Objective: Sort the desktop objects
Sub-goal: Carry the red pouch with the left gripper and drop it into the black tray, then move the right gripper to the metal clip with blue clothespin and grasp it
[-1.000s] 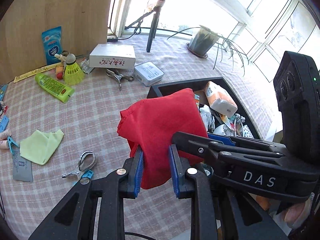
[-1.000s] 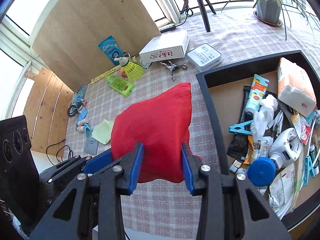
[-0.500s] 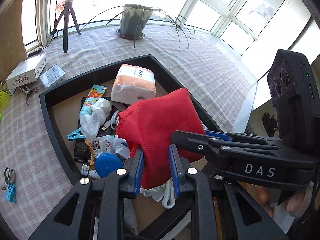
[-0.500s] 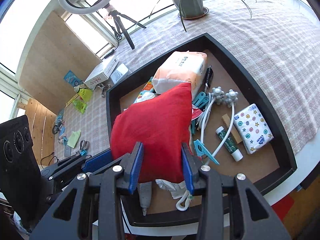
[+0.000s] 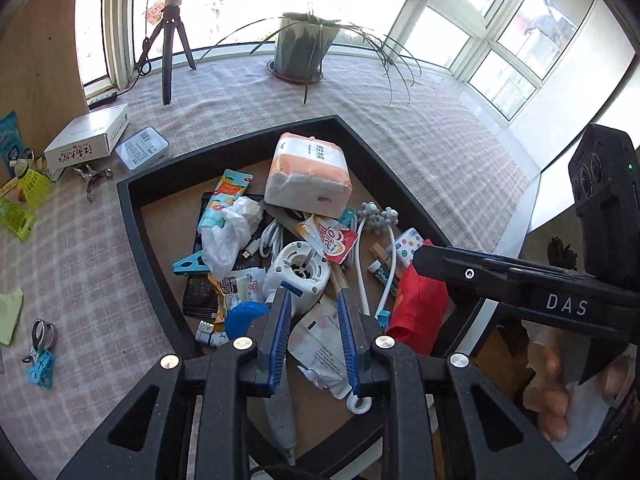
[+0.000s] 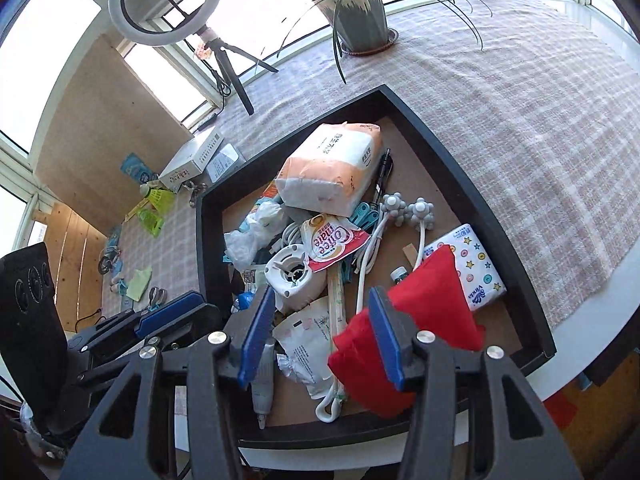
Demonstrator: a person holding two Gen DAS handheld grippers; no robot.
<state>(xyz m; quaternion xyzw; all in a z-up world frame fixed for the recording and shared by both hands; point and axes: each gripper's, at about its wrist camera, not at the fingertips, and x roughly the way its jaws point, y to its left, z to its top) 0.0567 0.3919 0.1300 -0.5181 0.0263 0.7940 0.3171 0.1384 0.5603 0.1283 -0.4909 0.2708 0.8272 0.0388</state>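
The red cloth (image 6: pixel 424 308) lies loose in the near right corner of the black tray (image 6: pixel 472 184), beside my right gripper's right finger; in the left wrist view the red cloth (image 5: pixel 418 312) shows under the right gripper's body. My left gripper (image 5: pixel 314 320) is open and empty above the tray (image 5: pixel 132 220). My right gripper (image 6: pixel 320 324) is open and empty above the tray's near part. The tray holds an orange tissue pack (image 6: pixel 332 168), a white round device (image 6: pixel 294 272), a star-patterned tissue packet (image 6: pixel 476 268) and several small items.
Outside the tray on the checked tablecloth lie a white box (image 5: pixel 90 140), a yellow shuttlecock (image 5: pixel 30 182), a green tube (image 5: pixel 14 218), a yellow-green cloth (image 5: pixel 8 316) and scissors (image 5: pixel 40 332). A potted plant (image 5: pixel 304 48) and a ring-light tripod (image 5: pixel 170 40) stand at the back.
Both grippers held the red cloth and carried it from the table over the tray. Now both have opened and the cloth has dropped into the tray's near right corner.
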